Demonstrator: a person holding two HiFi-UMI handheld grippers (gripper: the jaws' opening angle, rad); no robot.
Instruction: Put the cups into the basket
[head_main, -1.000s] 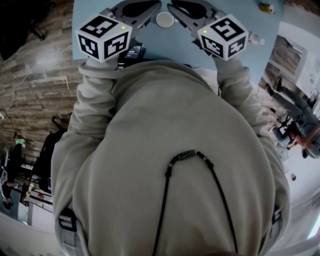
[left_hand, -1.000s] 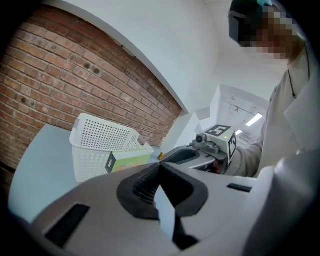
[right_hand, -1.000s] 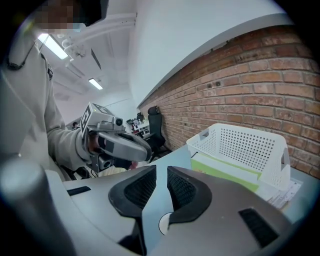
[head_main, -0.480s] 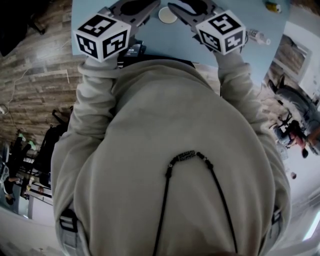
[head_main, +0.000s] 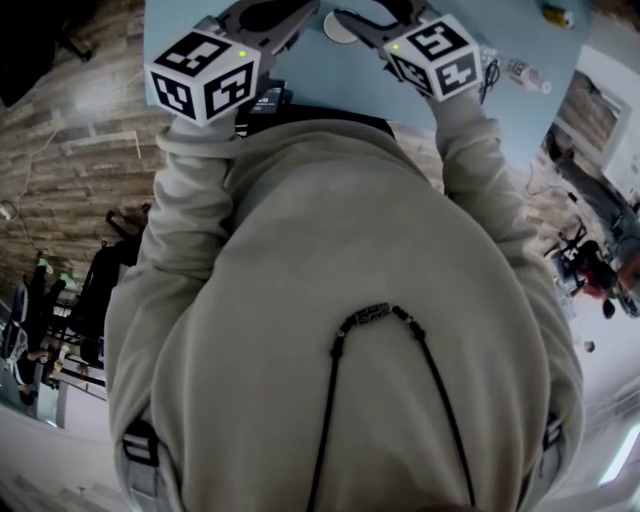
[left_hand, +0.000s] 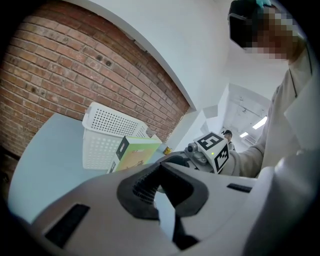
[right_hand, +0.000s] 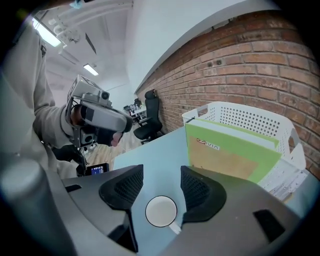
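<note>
Down on the pale blue worktop, the white cup stands upright between the jaws of the right gripper. Those jaws have just been opening and now stand apart, with their pads clear of the cup. The left gripper hangs alongside, its tips together on nothing. The white basket sits at the worktop's far edge by the brick wall, with a green box just in front of it. The cup is well apart from both.
</note>
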